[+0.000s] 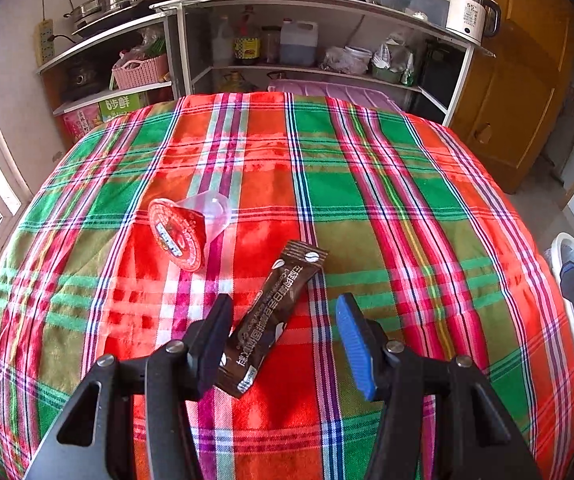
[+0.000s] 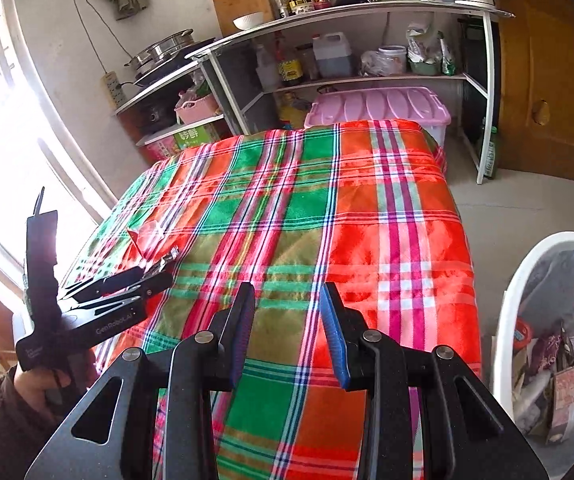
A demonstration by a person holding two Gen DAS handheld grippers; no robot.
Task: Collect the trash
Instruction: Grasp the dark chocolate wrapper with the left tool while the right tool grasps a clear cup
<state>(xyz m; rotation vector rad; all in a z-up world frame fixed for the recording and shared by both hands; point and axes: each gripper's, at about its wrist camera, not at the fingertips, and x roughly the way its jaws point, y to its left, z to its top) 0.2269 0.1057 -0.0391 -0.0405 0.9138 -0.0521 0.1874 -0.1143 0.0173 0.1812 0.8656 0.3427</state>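
Observation:
A brown coffee sachet (image 1: 275,312) lies flat on the plaid tablecloth (image 1: 407,208). My left gripper (image 1: 283,324) is open and straddles the sachet's near half; the black finger hides one edge, and the blue pad (image 1: 353,348) stands clear of it. Just beyond lies a clear jelly cup (image 1: 185,232) on its side, its red lid facing me. In the right wrist view both show small at the left: the sachet (image 2: 167,259) and the cup (image 2: 147,232). My right gripper (image 2: 287,320) hangs open over the cloth with nothing between its fingers.
A white bin (image 2: 503,320) with several wrappers inside stands on the floor off the table's right side. Behind the table are a pink-lidded storage box (image 2: 379,106), a shelf unit (image 2: 367,76) full of kitchenware, and a wooden cabinet (image 2: 547,80). A window is at the left.

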